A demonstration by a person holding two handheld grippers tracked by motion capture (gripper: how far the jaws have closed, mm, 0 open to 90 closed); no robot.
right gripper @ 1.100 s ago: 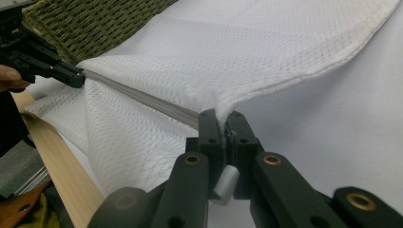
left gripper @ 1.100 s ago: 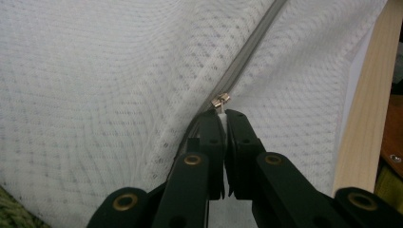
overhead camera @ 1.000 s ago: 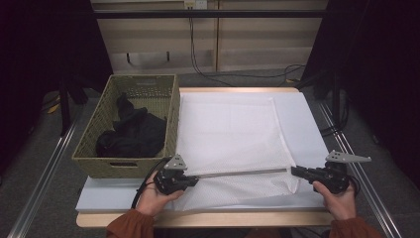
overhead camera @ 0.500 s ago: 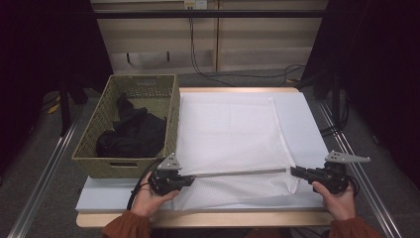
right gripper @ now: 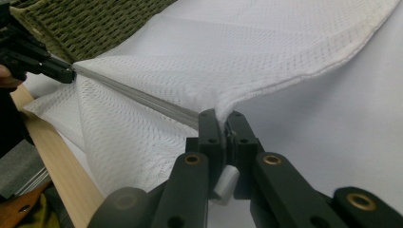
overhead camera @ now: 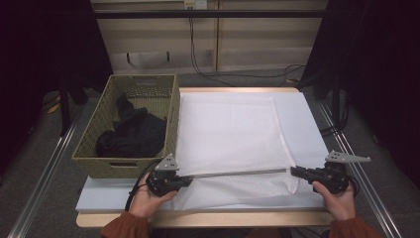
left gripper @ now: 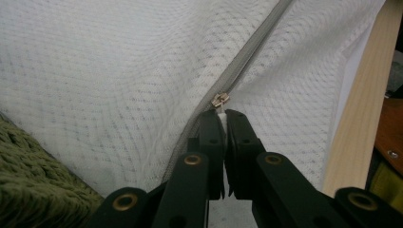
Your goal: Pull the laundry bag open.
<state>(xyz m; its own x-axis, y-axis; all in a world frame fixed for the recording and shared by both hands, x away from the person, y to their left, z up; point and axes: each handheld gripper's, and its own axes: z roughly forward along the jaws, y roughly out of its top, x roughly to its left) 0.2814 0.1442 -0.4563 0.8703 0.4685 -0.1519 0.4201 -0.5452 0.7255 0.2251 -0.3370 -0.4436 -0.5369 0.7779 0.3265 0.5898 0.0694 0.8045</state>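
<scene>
A white mesh bag (overhead camera: 228, 129) lies flat on the table, with a grey zipper (overhead camera: 237, 173) running along its near side. My left gripper (overhead camera: 188, 178) is at the zipper's left end, shut on the metal zipper pull (left gripper: 220, 99), whose tab sits between the left gripper (left gripper: 223, 114) pads. My right gripper (overhead camera: 293, 171) is at the zipper's right end. In the right gripper view, the right gripper (right gripper: 221, 116) is shut on the bag's corner fabric, and the zipper (right gripper: 142, 99) stretches taut toward the left gripper (right gripper: 66, 73).
A green woven basket (overhead camera: 106, 114) holding dark clothing (overhead camera: 131, 134) stands at the table's left, close behind my left hand. The bag rests on a white board (overhead camera: 307, 124) over the wooden tabletop (overhead camera: 208, 218). Metal rails run along both sides of the table.
My left gripper has slid a little to the left along the zipper line with the pull. The right gripper has stayed where it was.
</scene>
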